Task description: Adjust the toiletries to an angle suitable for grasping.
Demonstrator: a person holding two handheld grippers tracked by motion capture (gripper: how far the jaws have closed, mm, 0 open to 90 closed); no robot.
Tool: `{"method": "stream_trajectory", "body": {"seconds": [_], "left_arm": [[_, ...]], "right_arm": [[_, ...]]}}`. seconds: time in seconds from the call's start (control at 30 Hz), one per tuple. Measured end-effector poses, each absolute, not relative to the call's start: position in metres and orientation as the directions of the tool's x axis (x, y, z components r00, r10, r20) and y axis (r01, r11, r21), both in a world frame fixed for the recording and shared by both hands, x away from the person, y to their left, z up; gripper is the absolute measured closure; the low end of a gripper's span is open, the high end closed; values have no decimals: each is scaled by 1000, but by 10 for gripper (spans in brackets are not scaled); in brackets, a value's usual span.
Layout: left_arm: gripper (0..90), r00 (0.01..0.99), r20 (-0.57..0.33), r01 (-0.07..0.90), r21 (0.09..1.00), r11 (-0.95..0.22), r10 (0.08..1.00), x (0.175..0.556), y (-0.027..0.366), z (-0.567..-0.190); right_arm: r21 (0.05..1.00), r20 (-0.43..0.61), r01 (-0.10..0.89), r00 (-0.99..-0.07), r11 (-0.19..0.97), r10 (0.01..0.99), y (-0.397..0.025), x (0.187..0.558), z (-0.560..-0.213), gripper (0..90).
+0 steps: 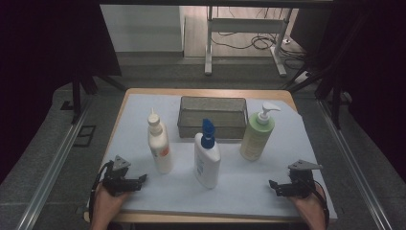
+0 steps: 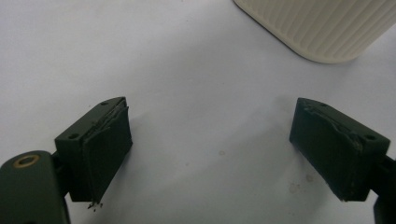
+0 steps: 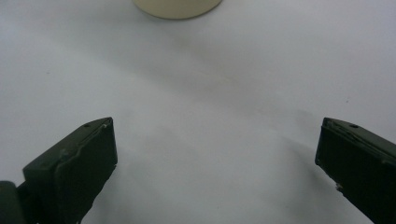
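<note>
Grey carpet and dark curtains surround a wooden table (image 1: 143,92) whose top is covered by a white sheet (image 1: 239,184). On that sheet we count three bottles and one basket. At the far middle sits the dark mesh basket (image 1: 212,116), rectangular and open-topped. To its left stands a white bottle with a nozzle tip (image 1: 159,143), upright, with an orange mark on its label. Nearer to us, in the middle, stands a white bottle with a blue cap (image 1: 207,155), just in front of the basket. To the right stands a pale green pump bottle (image 1: 257,132), close beside the basket's right end. All three bottles stand apart from one another.

We hold two grippers, one in each hand, both resting low at the near edge. Our left gripper (image 1: 141,179) sits at the near left, jaws spread wide with nothing between them; in the left gripper view (image 2: 208,140) a ribbed cream bottle base (image 2: 322,28) shows ahead. Our right gripper (image 1: 272,185) sits at the near right, jaws likewise wide apart and empty; the right gripper view (image 3: 215,158) shows a rounded cream base (image 3: 177,7) farther off
</note>
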State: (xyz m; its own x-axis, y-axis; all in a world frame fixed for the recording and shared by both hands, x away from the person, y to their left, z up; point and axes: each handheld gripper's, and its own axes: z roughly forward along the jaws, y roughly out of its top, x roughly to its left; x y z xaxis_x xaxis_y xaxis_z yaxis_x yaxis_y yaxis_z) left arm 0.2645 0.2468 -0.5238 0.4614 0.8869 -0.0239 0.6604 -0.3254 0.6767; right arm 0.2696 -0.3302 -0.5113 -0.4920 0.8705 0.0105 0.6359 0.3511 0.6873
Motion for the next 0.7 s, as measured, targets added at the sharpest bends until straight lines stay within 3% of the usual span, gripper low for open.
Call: {"method": "stream_trajectory", "body": {"seconds": [0.7], "left_arm": [[124, 461, -24, 660, 677, -325, 887, 265, 247, -524]], "right_arm": [[746, 91, 585, -564, 319, 821, -330, 268, -486, 0]]}}
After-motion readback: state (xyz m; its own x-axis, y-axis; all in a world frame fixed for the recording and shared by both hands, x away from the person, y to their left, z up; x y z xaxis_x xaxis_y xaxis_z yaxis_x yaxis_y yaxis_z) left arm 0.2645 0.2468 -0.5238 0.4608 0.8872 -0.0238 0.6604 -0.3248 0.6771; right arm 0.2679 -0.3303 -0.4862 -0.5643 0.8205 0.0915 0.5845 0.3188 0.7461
